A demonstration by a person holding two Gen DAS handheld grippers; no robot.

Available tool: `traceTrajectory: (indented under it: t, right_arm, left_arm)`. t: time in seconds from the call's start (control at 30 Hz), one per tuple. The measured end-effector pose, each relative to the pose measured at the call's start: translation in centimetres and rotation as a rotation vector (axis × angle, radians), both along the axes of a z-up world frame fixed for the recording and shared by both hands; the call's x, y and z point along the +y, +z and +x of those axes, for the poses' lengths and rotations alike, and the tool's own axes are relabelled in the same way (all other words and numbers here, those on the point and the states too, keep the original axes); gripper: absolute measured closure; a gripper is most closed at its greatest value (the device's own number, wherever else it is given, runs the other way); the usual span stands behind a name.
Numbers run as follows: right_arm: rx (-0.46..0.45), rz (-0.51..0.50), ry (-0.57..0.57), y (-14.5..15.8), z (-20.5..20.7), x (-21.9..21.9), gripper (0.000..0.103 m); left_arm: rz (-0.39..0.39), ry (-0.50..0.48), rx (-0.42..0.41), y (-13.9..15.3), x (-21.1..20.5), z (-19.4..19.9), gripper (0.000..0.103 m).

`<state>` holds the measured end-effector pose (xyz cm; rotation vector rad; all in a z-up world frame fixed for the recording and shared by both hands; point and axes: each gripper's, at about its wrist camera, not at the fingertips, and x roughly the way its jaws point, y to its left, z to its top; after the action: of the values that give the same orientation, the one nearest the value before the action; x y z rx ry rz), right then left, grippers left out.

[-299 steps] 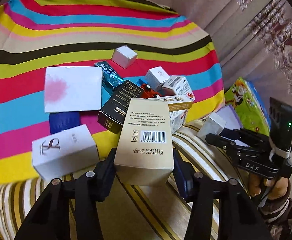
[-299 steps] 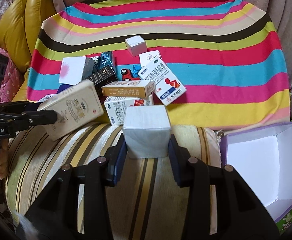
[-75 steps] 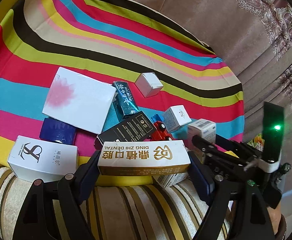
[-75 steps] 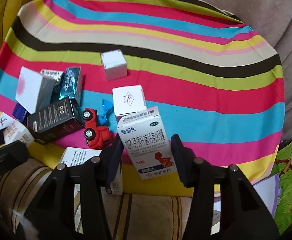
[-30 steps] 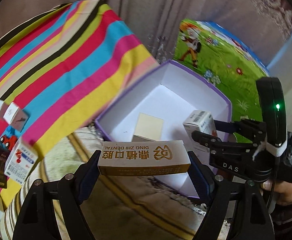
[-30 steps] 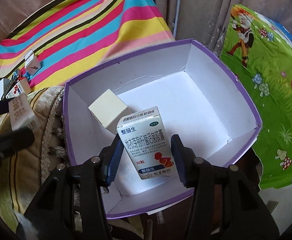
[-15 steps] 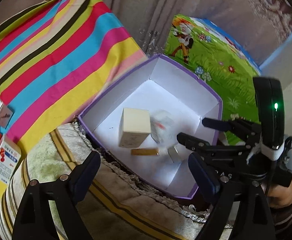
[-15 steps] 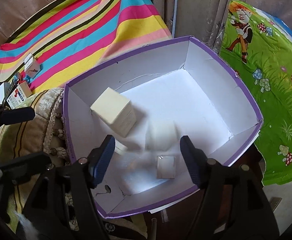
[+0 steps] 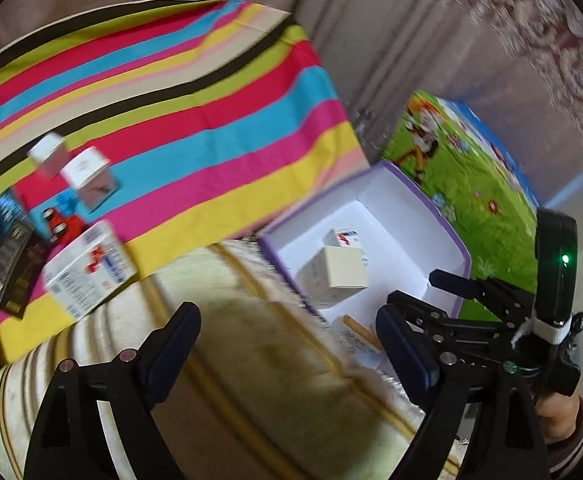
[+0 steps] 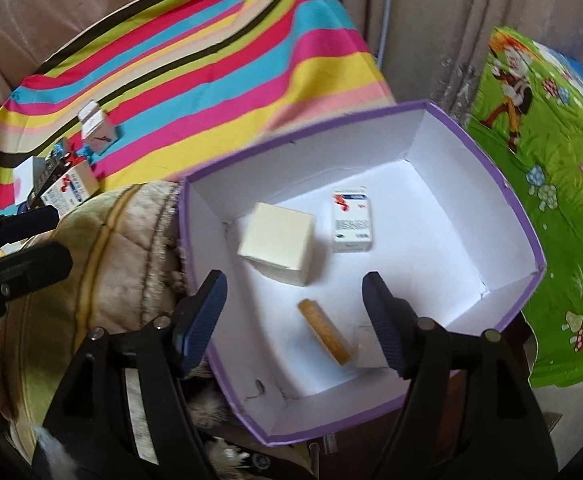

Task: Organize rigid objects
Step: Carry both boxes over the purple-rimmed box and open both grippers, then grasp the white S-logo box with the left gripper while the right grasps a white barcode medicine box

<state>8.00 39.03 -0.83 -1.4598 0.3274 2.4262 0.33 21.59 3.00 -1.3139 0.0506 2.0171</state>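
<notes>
Both drops are done: the right hand-held gripper (image 10: 295, 320) hangs over the purple box (image 10: 531, 240), jaws just opened and bare. Inside lie the cream carton (image 10: 277, 242), the medicine pack (image 10: 351, 220) beyond it, and the gold carton (image 10: 325, 332) nearest. The left hand-held gripper (image 9: 287, 344) gapes wide, empty, over the cushion left of the box. Next call, I'd say: back to the striped cloth (image 9: 195, 120), where the white pack (image 9: 89, 266) waits nearest.

Gold box (image 9: 361, 330) partly hidden; carton text (image 10: 351, 226) blurred.
</notes>
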Motion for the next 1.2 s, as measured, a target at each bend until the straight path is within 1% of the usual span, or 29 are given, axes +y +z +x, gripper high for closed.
traceTrajectory:
  t: [0.23,0.33,0.4,0.53,0.63,0.8,0.83,0.93,1.03,1.2]
  right_arm:
    - [0.022,0.024,0.053,1.0,-2.1,-3.3,0.028]
    - [0.022,0.054,0.079,1.5,-3.1,-5.1,0.028]
    - [0.027,0.066,0.107,1.7,-3.6,-6.3,0.027]
    - [0.007,0.116,0.161,1.8,-5.0,-8.7,0.026]
    - [-0.003,0.111,0.182,1.9,-5.9,-9.8,0.026]
    - [0.0,0.149,0.234,2.2,-7.5,-12.5,0.026]
    - [-0.001,0.155,0.248,2.2,-7.8,-13.1,0.026]
    - [-0.001,0.176,0.287,2.1,-8.8,-15.1,0.026]
    - [0.002,0.188,0.317,2.0,-9.6,-16.6,0.026]
    - [0.004,0.167,0.357,1.5,-10.8,-18.5,0.026]
  left_arm:
    - [0.041,0.124,-0.023,-0.2,-5.2,-1.1,0.013]
    - [0.058,0.175,-0.035,-0.3,-7.3,-1.6,0.013]
    - [0.049,0.205,-0.034,-0.5,-8.4,-1.8,0.013]
    - [0.063,0.281,-0.046,-0.8,-11.7,-2.1,0.012]
    - [0.064,0.337,-0.049,-0.9,-13.9,-2.1,0.013]
    - [0.062,0.437,-0.053,-1.3,-17.9,-2.3,0.013]
    - [0.052,0.463,-0.048,-1.4,-18.8,-2.4,0.013]
    - [0.04,0.516,-0.029,-1.3,-20.9,-2.3,0.012]
    - [0.04,0.568,-0.036,-1.5,-22.5,-2.5,0.011]
    - [0.022,0.633,-0.033,-1.7,-24.6,-2.9,0.008]
